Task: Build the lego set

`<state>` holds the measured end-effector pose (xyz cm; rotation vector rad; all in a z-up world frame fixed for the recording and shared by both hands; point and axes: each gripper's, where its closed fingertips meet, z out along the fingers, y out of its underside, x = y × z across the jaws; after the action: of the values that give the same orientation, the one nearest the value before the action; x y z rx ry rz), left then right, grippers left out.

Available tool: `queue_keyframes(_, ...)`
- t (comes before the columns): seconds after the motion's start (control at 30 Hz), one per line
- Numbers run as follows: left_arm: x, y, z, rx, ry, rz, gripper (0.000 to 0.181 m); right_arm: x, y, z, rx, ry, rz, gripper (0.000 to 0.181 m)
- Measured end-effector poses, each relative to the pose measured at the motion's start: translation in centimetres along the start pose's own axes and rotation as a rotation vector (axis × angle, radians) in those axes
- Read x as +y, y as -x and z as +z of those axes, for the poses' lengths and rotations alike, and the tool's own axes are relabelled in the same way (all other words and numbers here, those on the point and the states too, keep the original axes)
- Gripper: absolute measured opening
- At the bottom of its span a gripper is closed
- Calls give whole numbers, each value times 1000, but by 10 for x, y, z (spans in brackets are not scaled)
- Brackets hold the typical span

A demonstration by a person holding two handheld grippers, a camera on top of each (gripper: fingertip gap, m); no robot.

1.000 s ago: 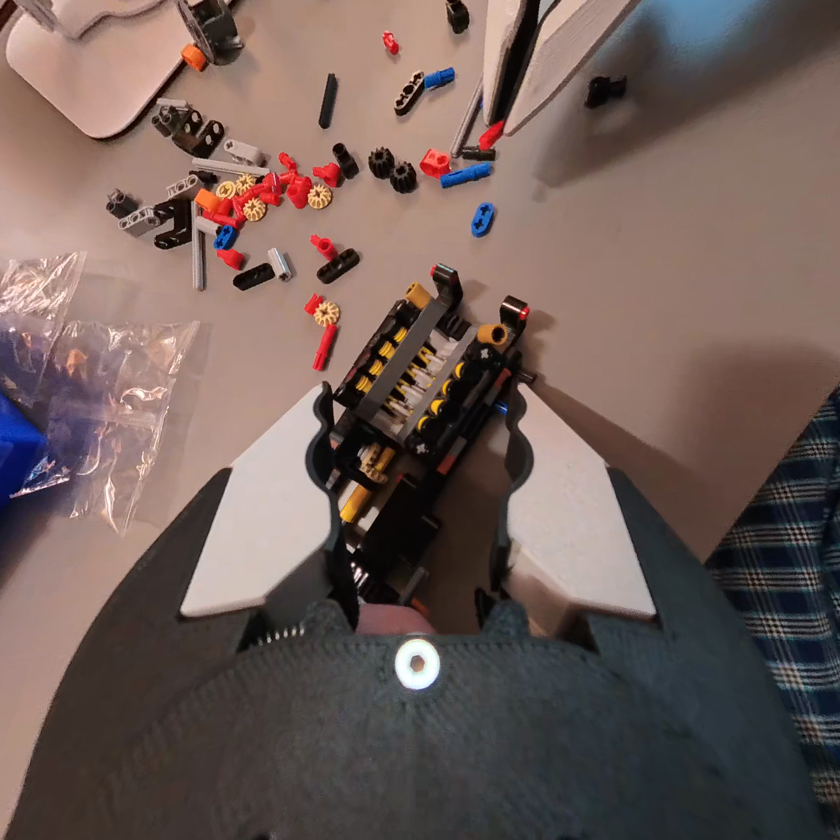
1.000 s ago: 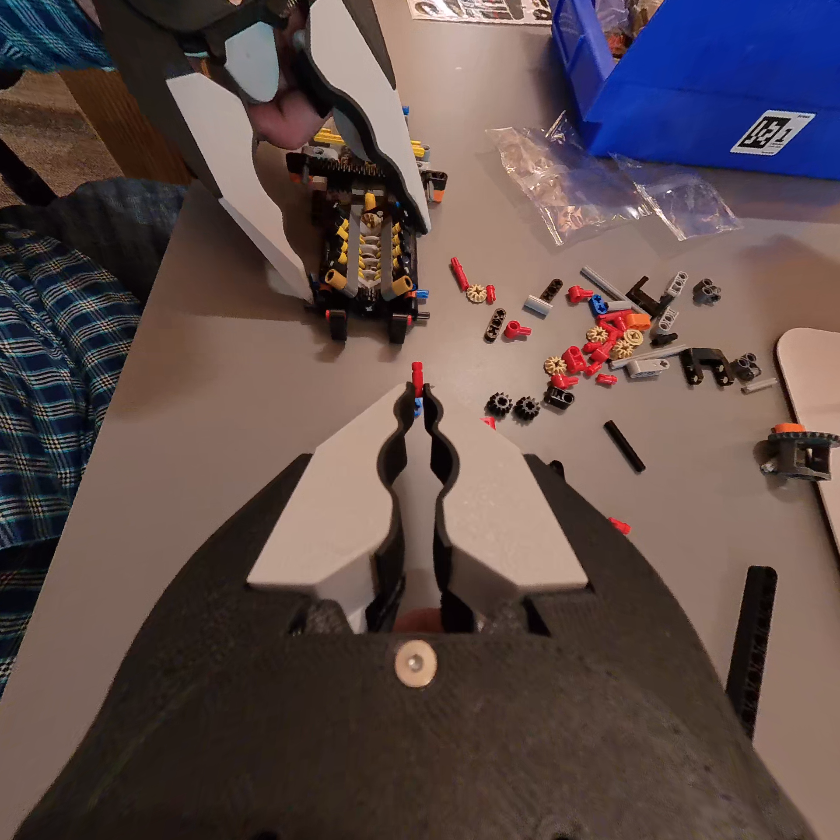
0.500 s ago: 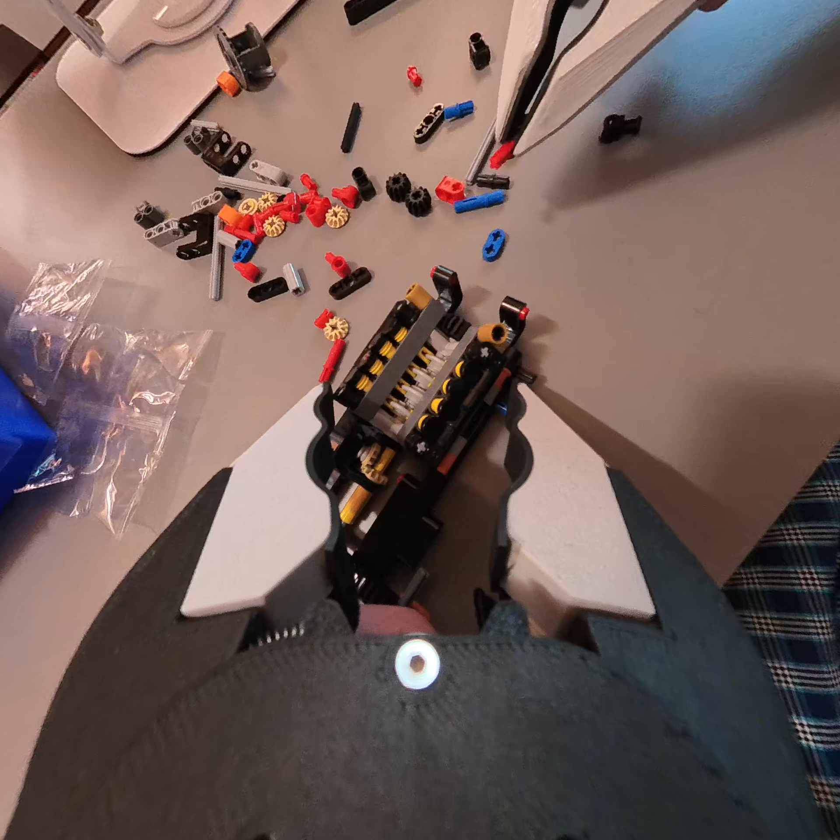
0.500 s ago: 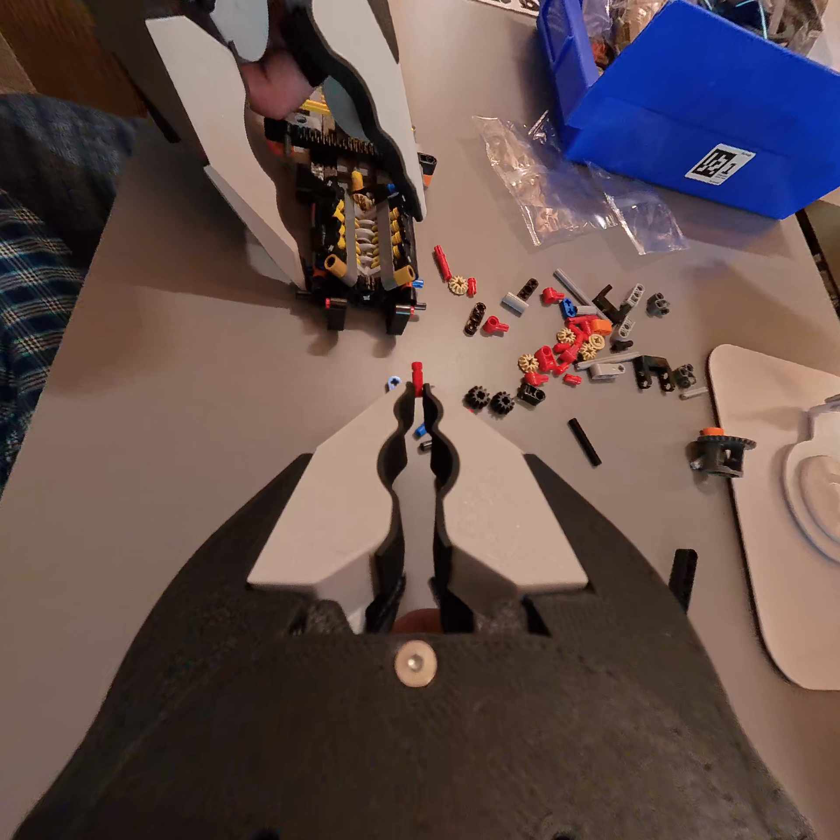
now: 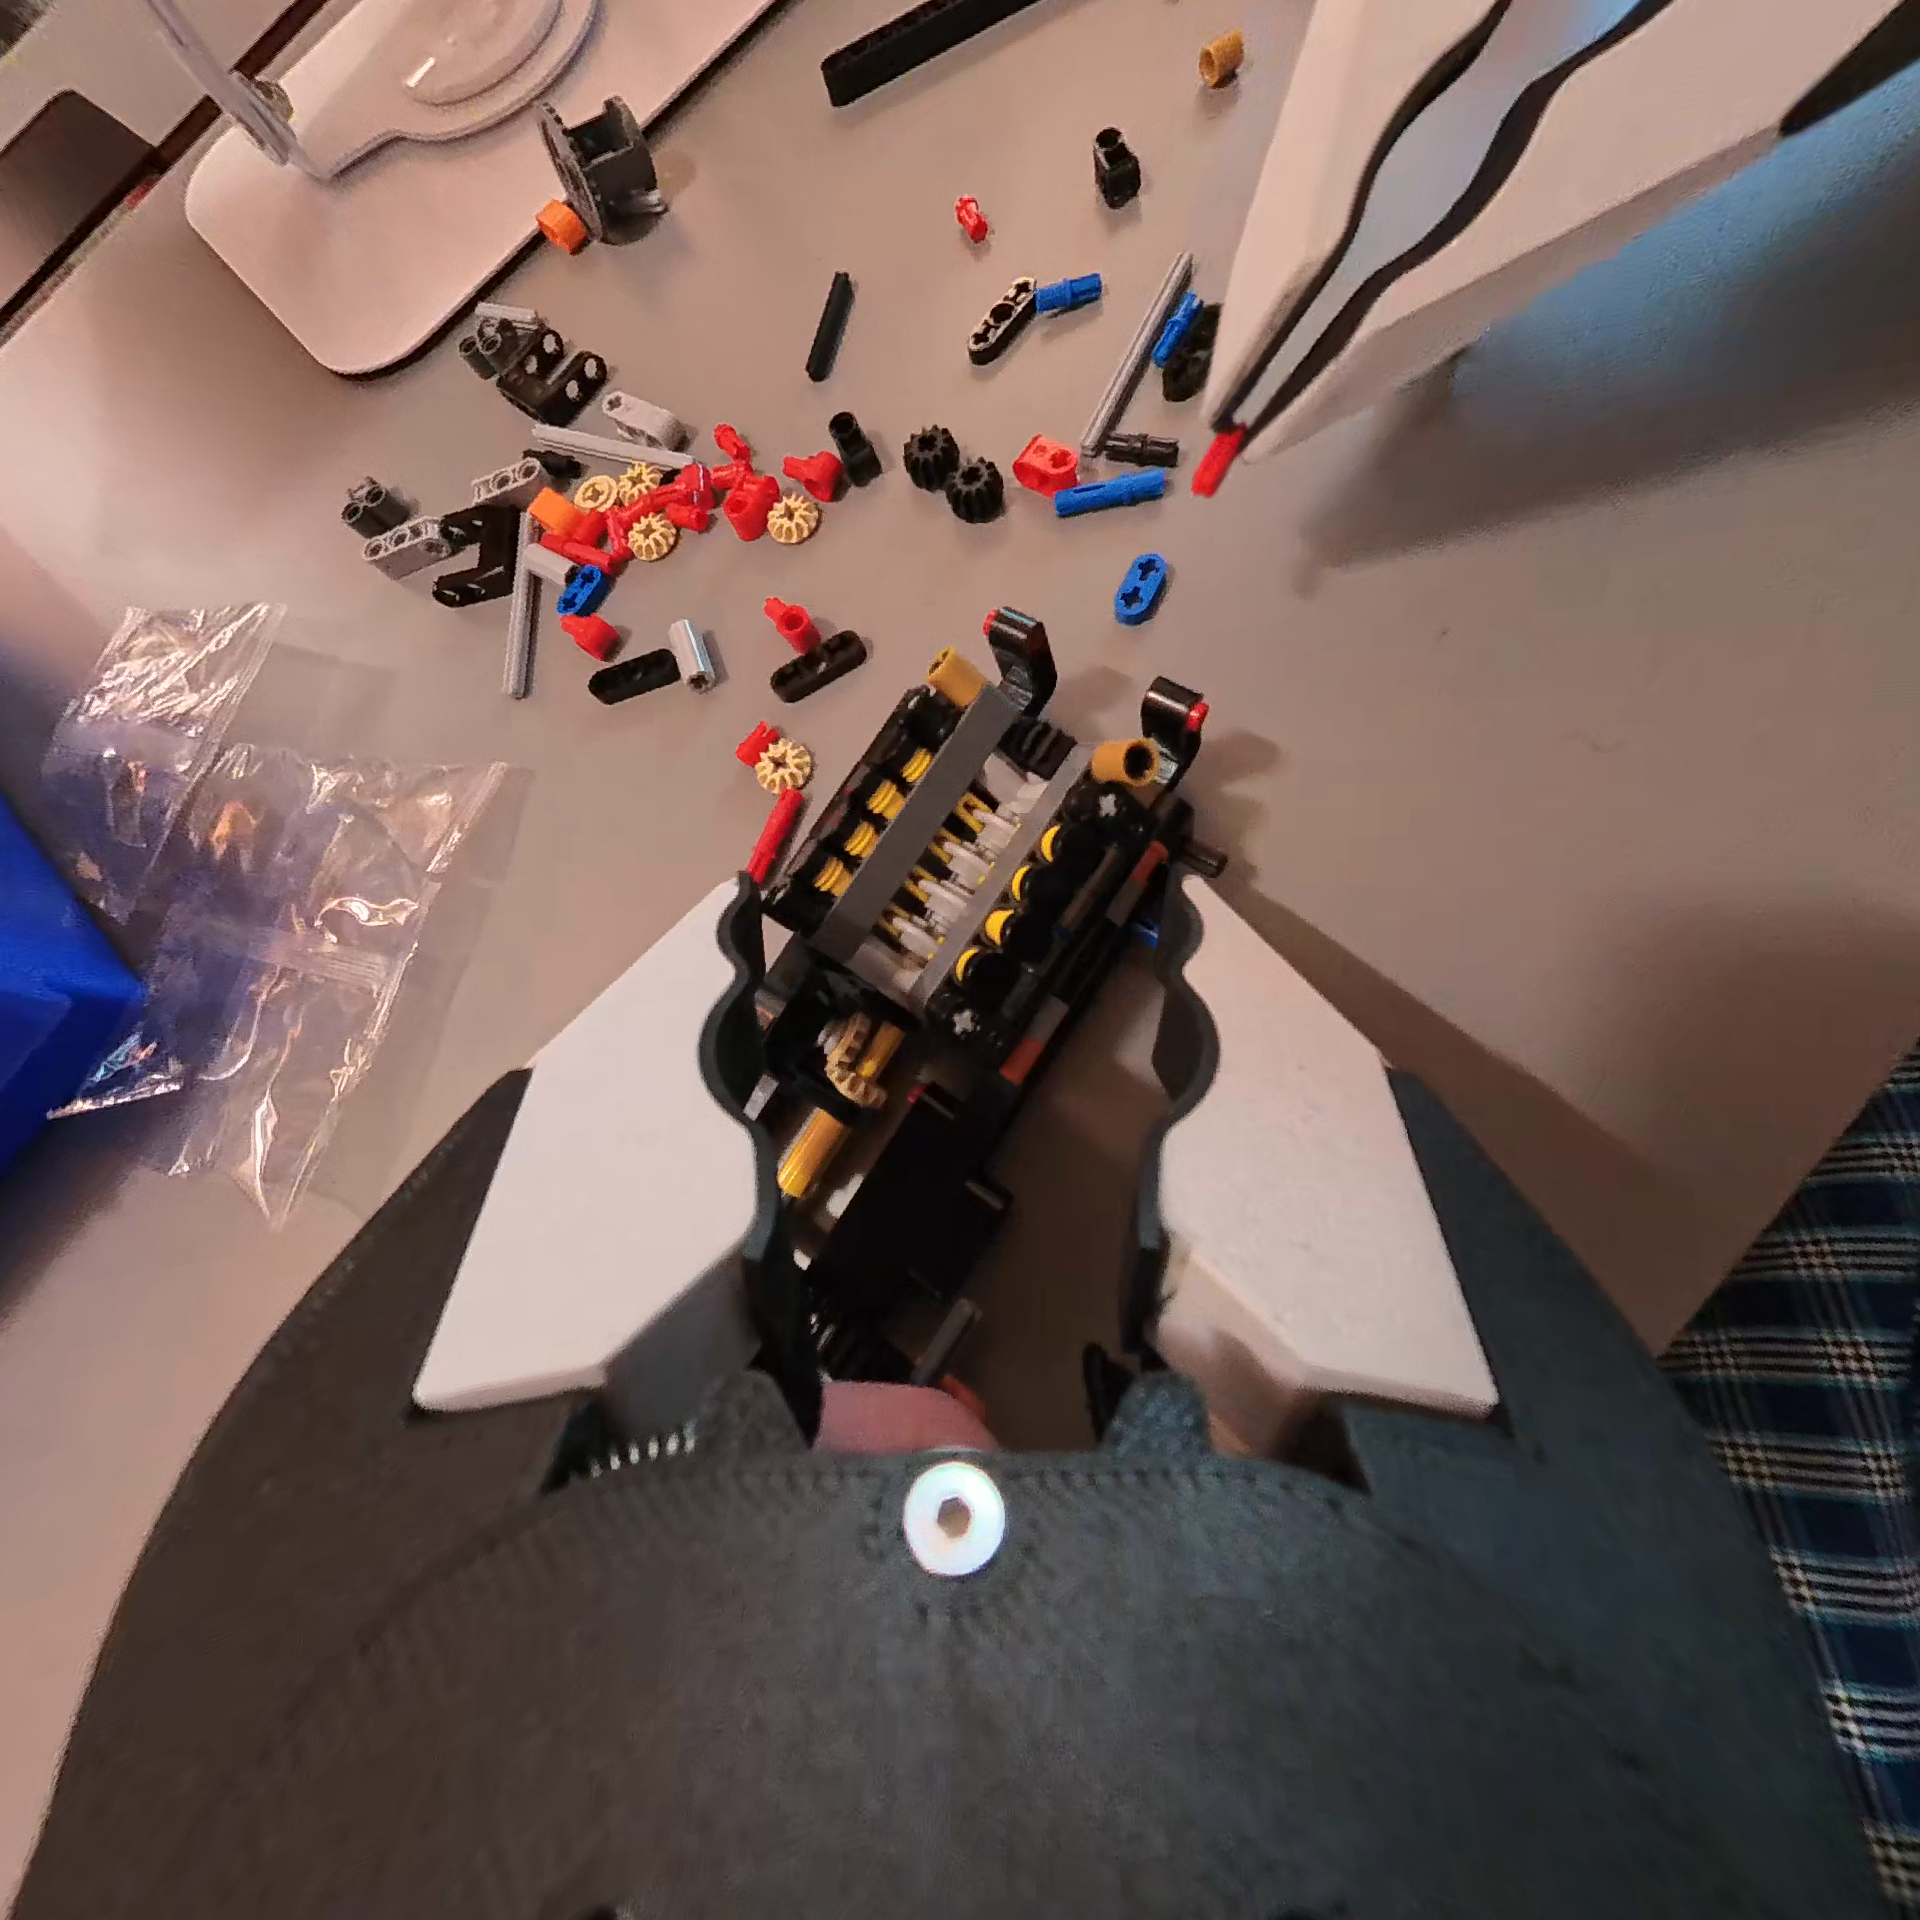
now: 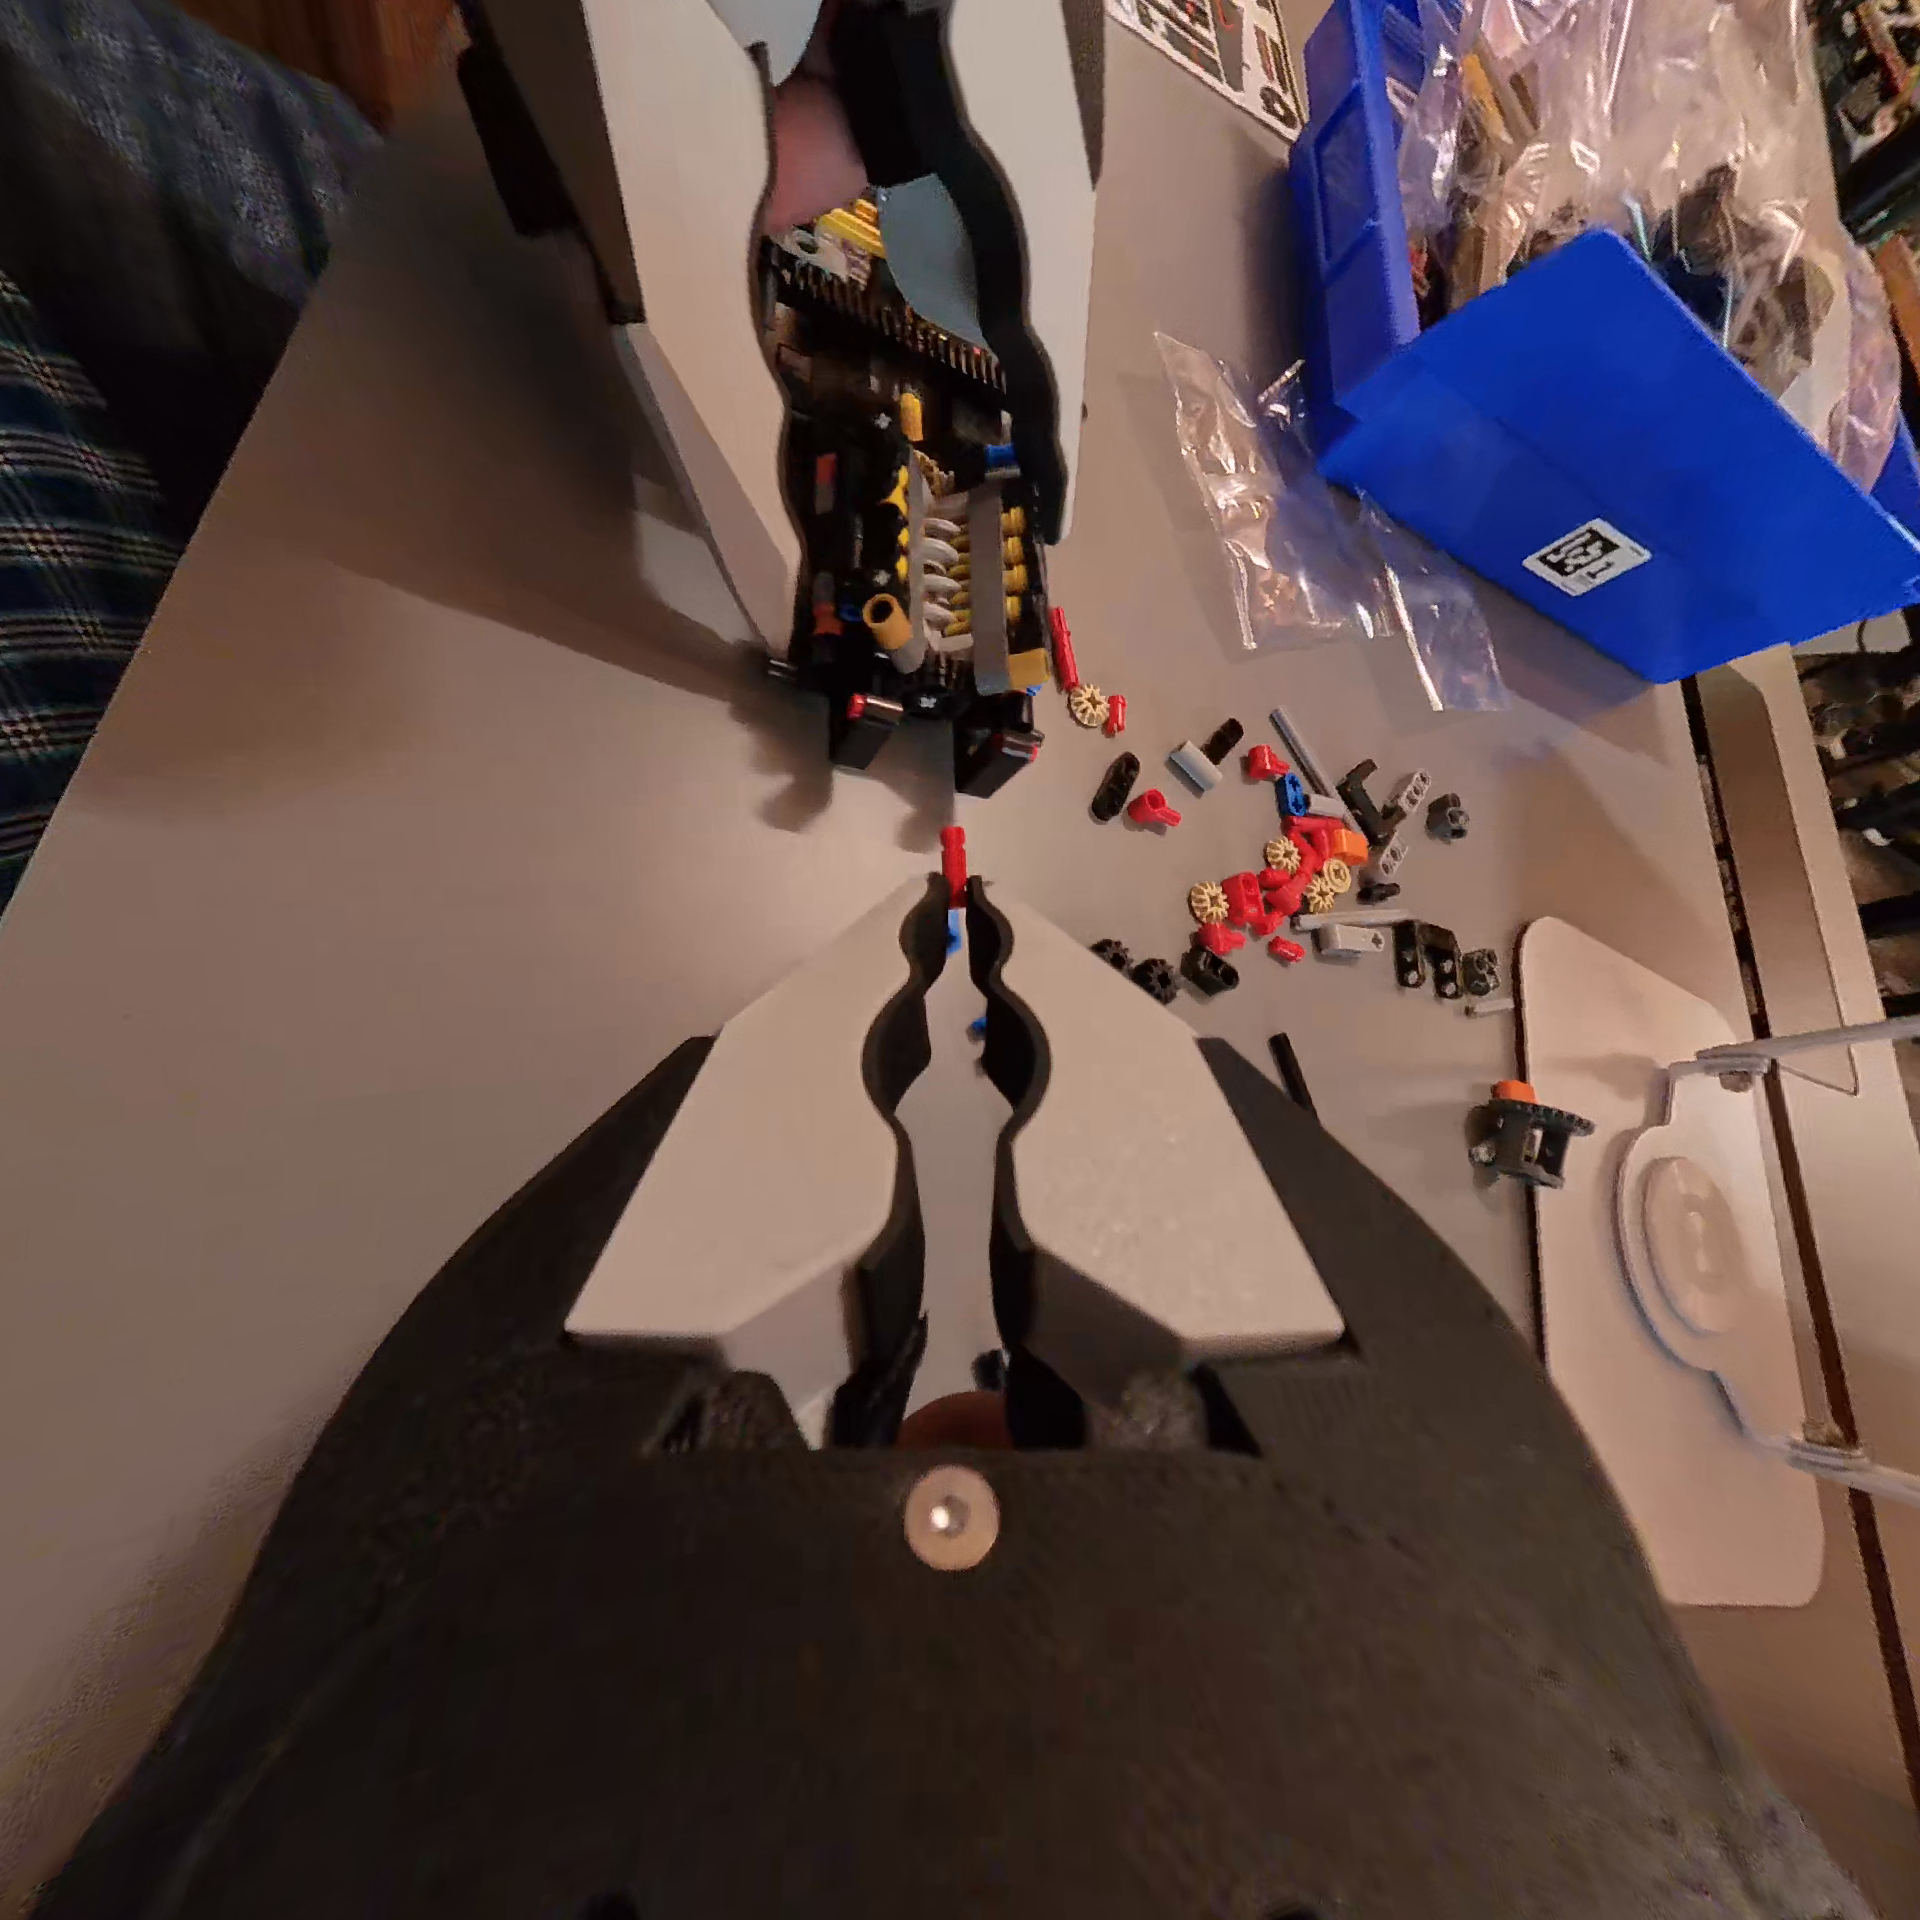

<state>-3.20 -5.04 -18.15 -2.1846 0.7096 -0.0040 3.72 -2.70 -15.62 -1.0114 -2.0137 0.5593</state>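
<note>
A black, grey and yellow lego engine assembly (image 5: 966,862) rests on the grey table (image 5: 1507,727). My left gripper (image 5: 966,904) is shut on the assembly, one finger on each long side. The rear of the assembly is hidden between the fingers. My right gripper (image 6: 954,883) is shut on a small red pin (image 6: 952,852) that sticks out past its tips. The pin's tip is a short way from the assembly's front end (image 6: 914,665), not touching it. In the left wrist view the right gripper (image 5: 1231,426) comes in from the upper right with the red pin (image 5: 1214,462).
Loose small parts (image 5: 644,509) lie scattered beyond the assembly and also show in the right wrist view (image 6: 1288,873). Clear plastic bags (image 6: 1309,520) and a blue bin (image 6: 1621,468) stand beside them. A white board (image 6: 1683,1247) carries a dark gear hub (image 6: 1522,1132). A person's plaid clothing (image 5: 1818,1351) is at the table edge.
My right gripper has carried the red pin closer to the front of the assembly. My left gripper still holds the assembly and has turned a little.
</note>
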Motion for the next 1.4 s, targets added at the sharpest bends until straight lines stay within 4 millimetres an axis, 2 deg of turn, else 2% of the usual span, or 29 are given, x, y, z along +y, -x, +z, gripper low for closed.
queue_keyframes(0.03,0,0,0,-1,-2,-2,74,-1,1,1,0,-2,-9,0)
queue_keyframes(0.5,-1,-4,7,-22,41,-26,74,-10,32,16,-40,45,-76,0)
queue_keyframes(0.6,-5,-11,9,-12,23,-28,74,-8,31,20,-8,73,-96,0)
queue_keyframes(1.2,-9,-10,13,-68,0,-44,74,1,28,24,163,187,-35,1)
queue_keyframes(1.4,-9,-10,13,-71,-6,-43,74,-4,27,25,198,164,-96,1)
